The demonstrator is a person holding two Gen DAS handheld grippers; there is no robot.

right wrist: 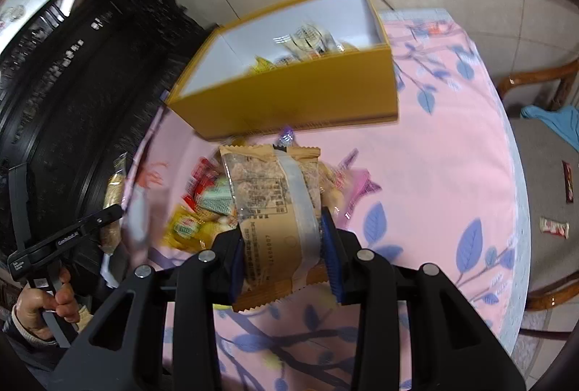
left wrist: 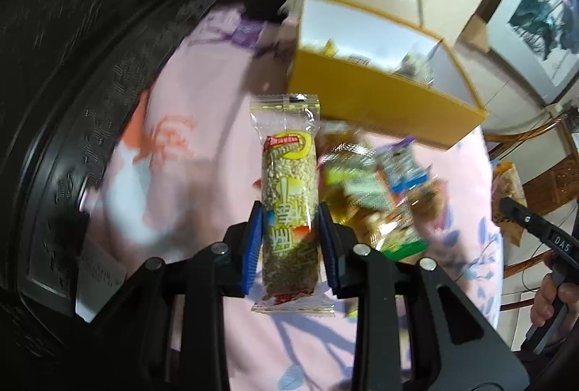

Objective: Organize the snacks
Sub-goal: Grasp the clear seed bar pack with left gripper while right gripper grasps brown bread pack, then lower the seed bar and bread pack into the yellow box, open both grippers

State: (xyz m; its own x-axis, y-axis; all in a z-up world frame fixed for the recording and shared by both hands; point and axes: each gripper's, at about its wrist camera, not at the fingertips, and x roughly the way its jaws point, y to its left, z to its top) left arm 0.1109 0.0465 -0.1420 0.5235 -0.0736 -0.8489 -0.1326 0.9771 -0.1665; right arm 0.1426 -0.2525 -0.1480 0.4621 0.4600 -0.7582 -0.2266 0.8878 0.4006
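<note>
Carrying, both sides loaded; step in hand judged as transport of picked snacks toward the box.

Left gripper: jaws clamped on grain bar, clear wrapper with yellow print, held lengthwise between the blue pads, raised clear of the worktop; top end pointing toward the yellow box.

Right gripper: jaws clamped on tan packet, printed label side up, a clear band down its length; held above the snack pile, whether touching it cannot be told.

Yellow box: open-topped, white inside, standing at the far side of the pink floral cloth covering the worktop; several wrapped snacks already lying inside, toward one end.

Snack pile: mixed wrappers, blurred, heaped on the cloth just in front of the box's near wall; plenty not yet sorted.

Strays: two small wrapped pieces, red-and-white candy among them, lying on the chair seat off the worktop's right edge.

Progress, as a judgement: early to middle; box partly stocked, pile still large.

Next move calls for: lifting each load over the near wall of the box, clearing its rim, releasing above a bare patch of the white floor rather than onto the items present; taking turns to avoid crowding both grippers in the opening; keeping the long bar level so as not to catch the rim.
</note>
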